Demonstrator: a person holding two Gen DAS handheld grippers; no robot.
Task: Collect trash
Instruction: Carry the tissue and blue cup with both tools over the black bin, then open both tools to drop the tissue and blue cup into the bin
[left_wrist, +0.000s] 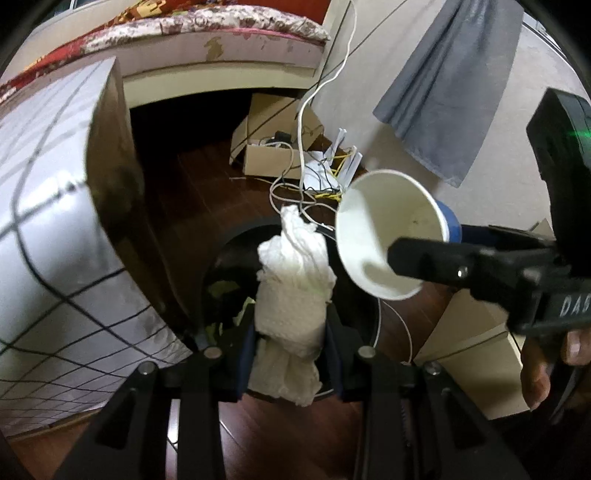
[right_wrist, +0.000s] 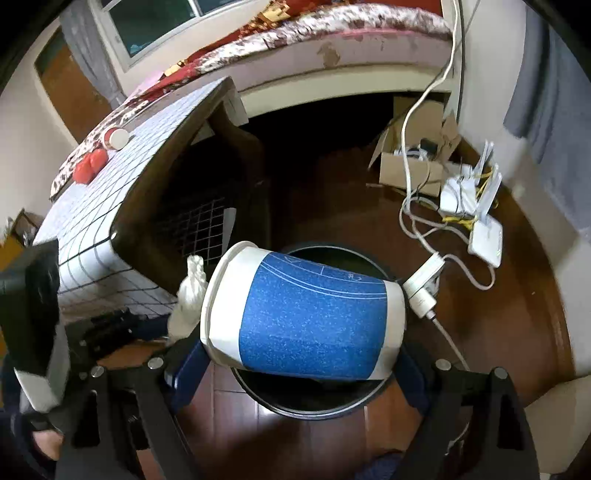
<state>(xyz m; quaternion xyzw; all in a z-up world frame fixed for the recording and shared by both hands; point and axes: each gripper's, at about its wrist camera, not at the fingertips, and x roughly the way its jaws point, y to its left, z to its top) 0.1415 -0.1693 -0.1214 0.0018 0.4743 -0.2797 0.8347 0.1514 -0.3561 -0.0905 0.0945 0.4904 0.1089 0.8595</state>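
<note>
My left gripper (left_wrist: 291, 343) is shut on a crumpled white paper towel (left_wrist: 293, 280) and holds it above the black round bin (left_wrist: 221, 254). My right gripper (right_wrist: 295, 354) is shut on a blue and white paper cup (right_wrist: 306, 314), held sideways over the same bin (right_wrist: 332, 402). In the left wrist view the cup (left_wrist: 388, 236) shows its open mouth, just right of the towel, with the right gripper's finger (left_wrist: 443, 262) across it. In the right wrist view the towel (right_wrist: 188, 295) sticks up left of the cup.
A table with a grid-pattern cloth (left_wrist: 44, 206) stands close on the left. A cardboard box (right_wrist: 410, 166), white cables (right_wrist: 417, 221) and routers (right_wrist: 480, 225) lie on the wooden floor behind the bin. A bed (right_wrist: 332, 37) is at the back. A grey cloth (left_wrist: 454, 81) hangs at right.
</note>
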